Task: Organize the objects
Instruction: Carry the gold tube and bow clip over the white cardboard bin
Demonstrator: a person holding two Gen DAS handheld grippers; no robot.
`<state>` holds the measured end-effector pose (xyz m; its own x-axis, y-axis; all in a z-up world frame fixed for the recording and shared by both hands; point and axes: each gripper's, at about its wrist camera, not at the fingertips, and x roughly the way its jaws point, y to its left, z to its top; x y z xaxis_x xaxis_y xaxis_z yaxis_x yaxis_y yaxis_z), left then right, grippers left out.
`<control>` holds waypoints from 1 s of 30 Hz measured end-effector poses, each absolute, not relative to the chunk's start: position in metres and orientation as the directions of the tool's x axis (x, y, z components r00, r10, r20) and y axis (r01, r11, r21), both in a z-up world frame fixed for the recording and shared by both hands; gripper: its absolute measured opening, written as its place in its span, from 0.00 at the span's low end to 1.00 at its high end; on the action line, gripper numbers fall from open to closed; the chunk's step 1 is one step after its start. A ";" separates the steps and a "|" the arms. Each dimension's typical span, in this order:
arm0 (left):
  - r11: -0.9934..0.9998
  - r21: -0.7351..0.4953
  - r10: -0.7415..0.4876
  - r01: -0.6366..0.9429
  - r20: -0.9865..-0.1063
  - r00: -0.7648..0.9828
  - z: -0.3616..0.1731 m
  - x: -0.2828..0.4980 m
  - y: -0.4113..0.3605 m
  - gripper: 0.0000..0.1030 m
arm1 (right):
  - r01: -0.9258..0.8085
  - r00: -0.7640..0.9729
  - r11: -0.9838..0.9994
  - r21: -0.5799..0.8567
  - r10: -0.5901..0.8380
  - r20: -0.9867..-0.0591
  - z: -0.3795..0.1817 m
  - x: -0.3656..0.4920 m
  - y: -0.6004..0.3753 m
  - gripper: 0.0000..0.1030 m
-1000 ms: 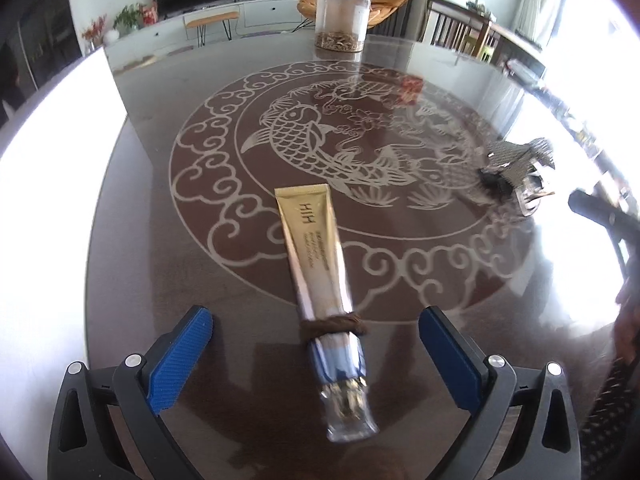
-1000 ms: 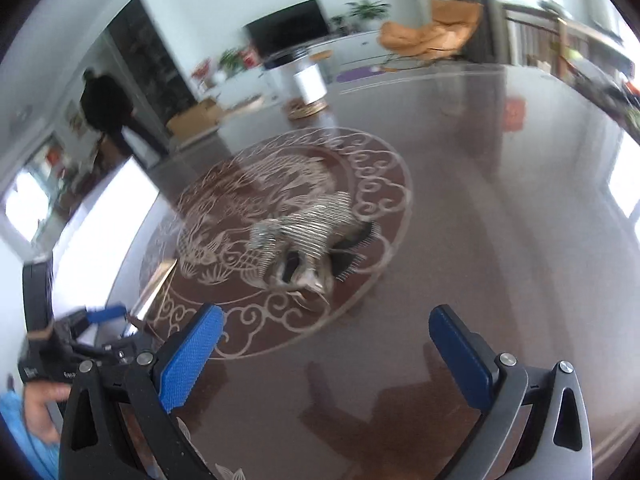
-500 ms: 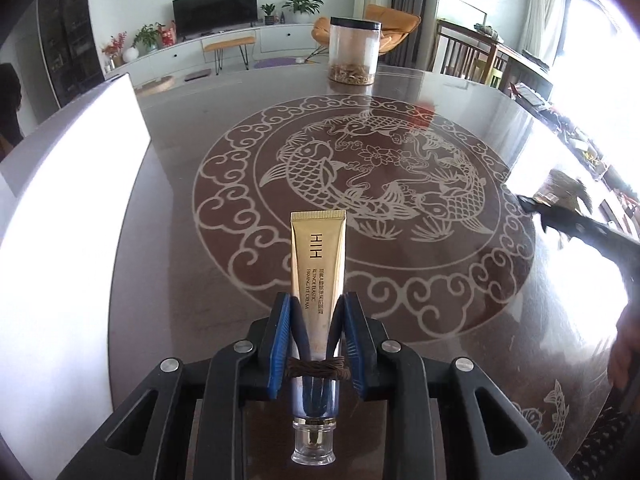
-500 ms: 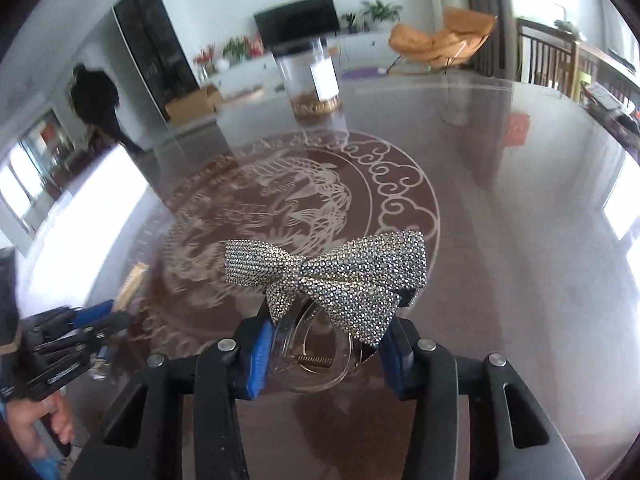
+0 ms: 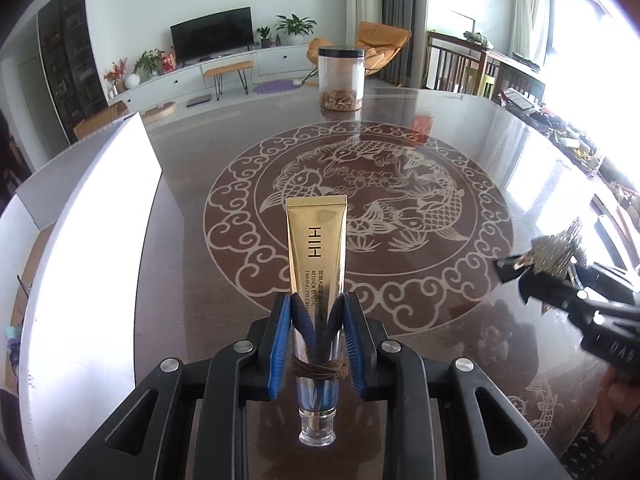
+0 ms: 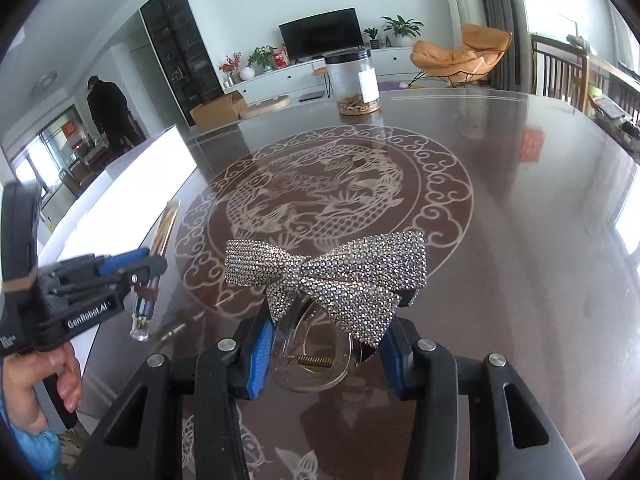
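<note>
both grippers, wide apart a second ago, are now clamped: left gripper (image 5: pixel 318 322) squeezes the gold tube (image 5: pixel 318 252) near its clear cap, long axis pointing straight ahead, lifted off the table (image 5: pixel 520 168); right gripper (image 6: pixel 326 350) grips the rhinestone bow clip (image 6: pixel 332 272). tube reads "hih, retinol elastic firming eye cream"; the left tool's body reads "genrobot.ai".
</note>
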<state>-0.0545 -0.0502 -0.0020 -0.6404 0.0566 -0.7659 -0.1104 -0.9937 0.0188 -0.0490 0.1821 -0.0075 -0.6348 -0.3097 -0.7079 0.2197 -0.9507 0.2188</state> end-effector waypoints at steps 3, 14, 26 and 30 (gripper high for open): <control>-0.994 0.006 0.069 -0.113 -0.759 -0.647 0.002 -0.050 -0.051 0.25 | 0.218 -0.639 -0.953 0.209 -0.301 -0.707 -0.007 -0.046 0.179 0.45; -0.955 -0.293 0.227 -0.051 -0.605 -0.763 0.122 0.028 -0.184 0.17 | 0.410 -0.625 -0.883 0.229 -0.454 -0.635 0.080 -0.030 0.094 0.45; -0.981 -0.169 0.048 0.094 -0.686 -0.726 0.123 0.087 -0.262 0.26 | 0.670 -0.465 -0.680 0.299 -0.698 -0.545 0.158 -0.040 -0.036 0.45; -0.950 -0.108 0.272 -0.292 -0.745 -0.609 0.112 0.065 -0.158 0.92 | 0.577 -0.589 -0.788 0.215 -0.584 -0.558 0.163 -0.031 0.025 0.45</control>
<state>0.0650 -0.1577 0.1122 -0.6093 0.2716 -0.7450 -0.2915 -0.9504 -0.1081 -0.0313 0.0245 0.1634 -0.5891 -0.5842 -0.5583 0.5771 -0.7878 0.2153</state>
